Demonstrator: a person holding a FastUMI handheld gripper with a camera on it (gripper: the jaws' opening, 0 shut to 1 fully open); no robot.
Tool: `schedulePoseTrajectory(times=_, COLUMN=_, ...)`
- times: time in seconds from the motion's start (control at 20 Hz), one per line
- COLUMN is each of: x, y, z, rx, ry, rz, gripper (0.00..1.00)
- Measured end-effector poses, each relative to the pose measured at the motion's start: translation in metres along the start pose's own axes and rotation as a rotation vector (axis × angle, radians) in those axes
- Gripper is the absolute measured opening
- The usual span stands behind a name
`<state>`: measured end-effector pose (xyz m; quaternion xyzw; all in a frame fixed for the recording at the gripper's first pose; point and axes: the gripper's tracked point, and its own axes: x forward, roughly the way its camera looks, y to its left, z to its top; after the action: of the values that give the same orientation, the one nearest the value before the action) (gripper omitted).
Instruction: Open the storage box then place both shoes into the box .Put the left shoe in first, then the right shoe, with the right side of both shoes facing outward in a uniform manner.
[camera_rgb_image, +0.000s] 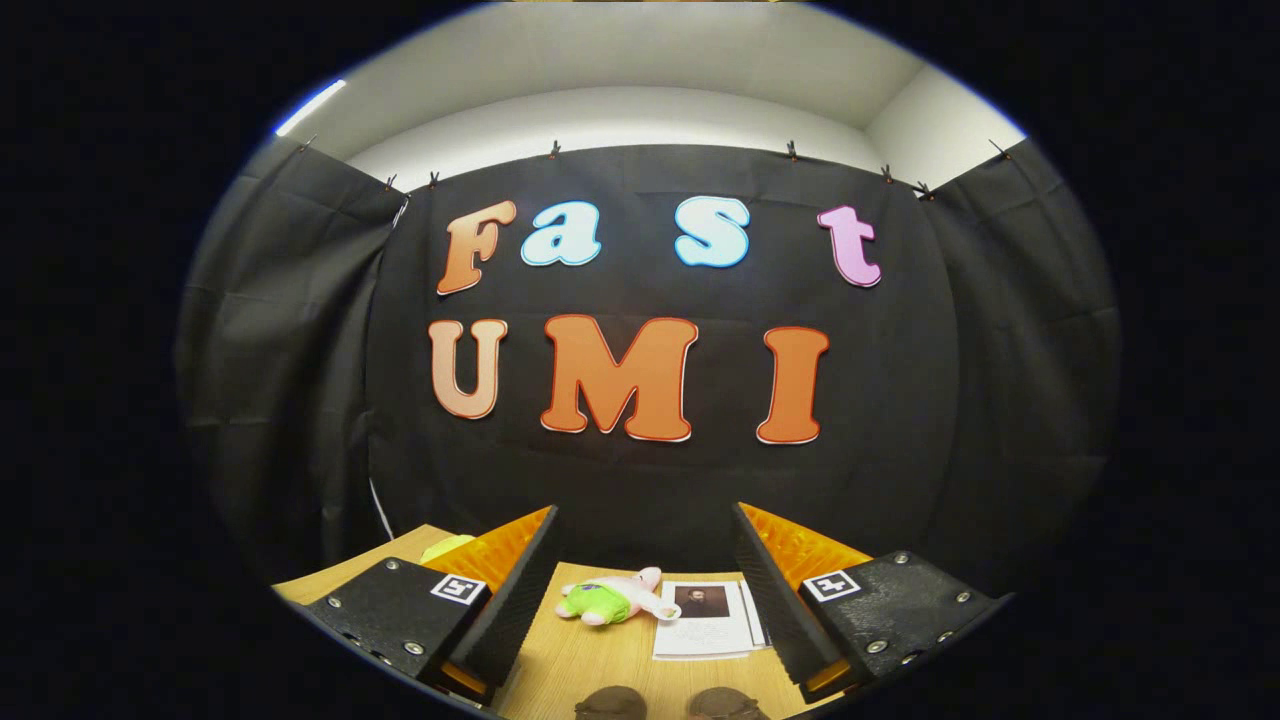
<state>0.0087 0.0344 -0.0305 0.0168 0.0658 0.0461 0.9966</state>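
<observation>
The table (600, 660) looks like pale wood-grain laminate, smooth with a slight sheen. On it, between the spread fingers (520, 590) of the gripper (645, 590), lies a soft plush toy (612, 598), fuzzy cloth. Just beside the toy sit sheets of white paper (705, 622), matt. The fingers' inner faces look ribbed. Nearer than the paper, two shoes (670, 703) show dull brown, matt toes

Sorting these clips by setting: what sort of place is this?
Probably a staged recording booth: black cloth wall clipped up behind a wooden table holding a plush toy and printed sheet. The gripper is open.
</observation>
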Motion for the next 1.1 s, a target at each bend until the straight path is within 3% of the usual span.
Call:
schedulePoseTrajectory(times=0.3, x=0.006, y=0.036, z=-0.055, rx=0.087, ry=0.2, rz=0.125, gripper=0.99)
schedulePoseTrajectory(times=0.8, x=-0.016, y=0.135, z=-0.18, rx=0.336, ry=0.682, rz=0.449, gripper=0.99)
schedulePoseTrajectory(times=1.1, x=-0.035, y=0.17, z=-0.235, rx=0.458, ry=0.889, rz=0.553, gripper=0.98)
